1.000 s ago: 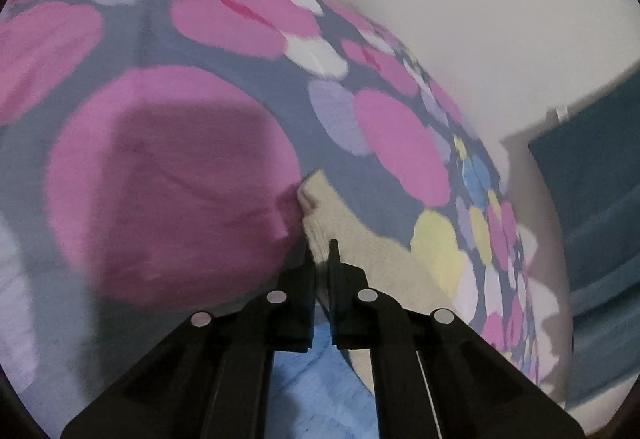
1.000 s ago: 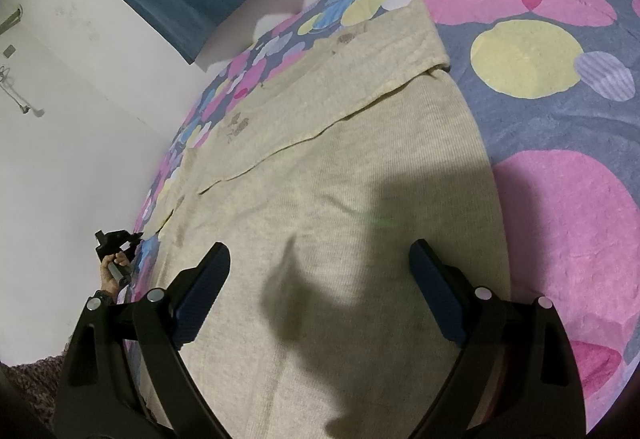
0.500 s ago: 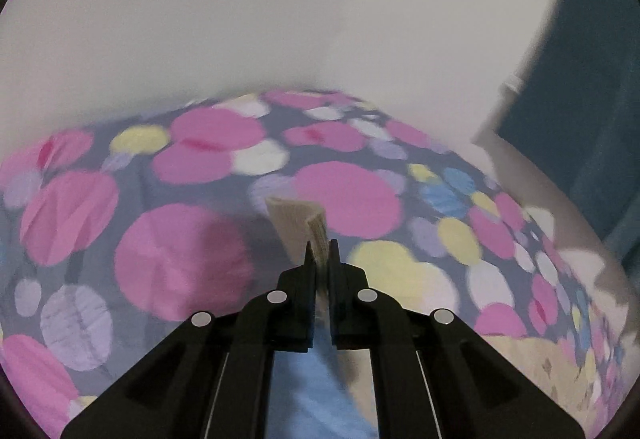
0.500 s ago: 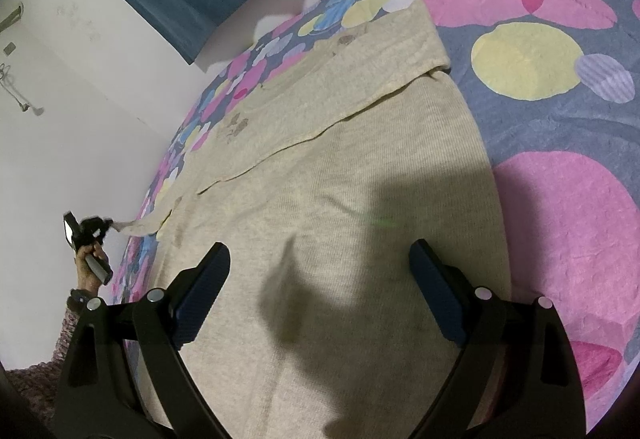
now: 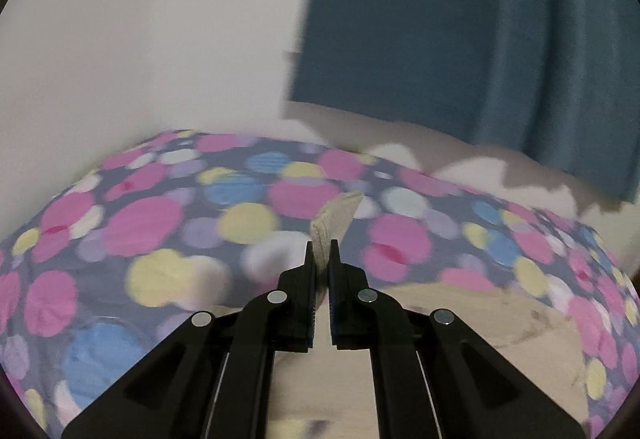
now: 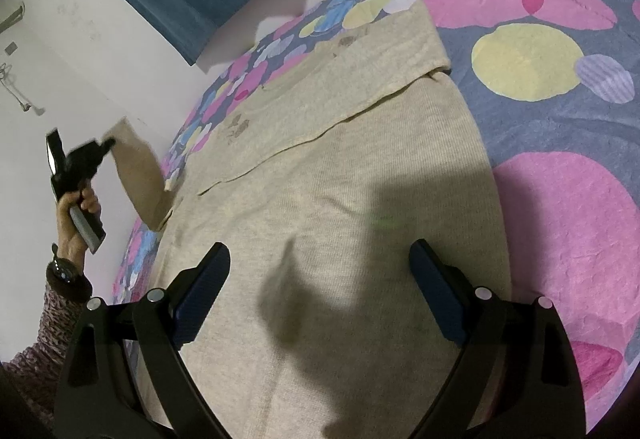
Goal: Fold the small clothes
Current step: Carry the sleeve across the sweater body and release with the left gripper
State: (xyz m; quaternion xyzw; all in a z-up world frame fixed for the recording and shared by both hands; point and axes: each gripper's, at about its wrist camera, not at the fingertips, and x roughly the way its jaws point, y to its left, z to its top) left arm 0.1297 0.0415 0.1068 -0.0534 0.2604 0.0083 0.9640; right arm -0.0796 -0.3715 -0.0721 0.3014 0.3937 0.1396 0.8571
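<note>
A beige knit sweater point(image 6: 340, 191) lies flat on the bed, one sleeve folded across its top. My left gripper point(image 5: 322, 247) is shut on the cuff of the other sleeve point(image 5: 334, 215) and holds it lifted above the bed. In the right wrist view the left gripper point(image 6: 80, 163) shows at far left with the sleeve point(image 6: 140, 175) hanging from it. My right gripper point(image 6: 320, 267) is open and empty, hovering over the sweater's body.
The bed has a grey cover with pink, yellow and blue circles point(image 6: 560, 199). A blue headboard point(image 5: 480, 39) and white wall point(image 5: 140, 39) stand behind it. The sweater's body point(image 5: 460, 339) lies below the left gripper.
My left gripper has lifted the sleeve cuff well up off the bed and swung toward the headboard. The right gripper has stayed still and open.
</note>
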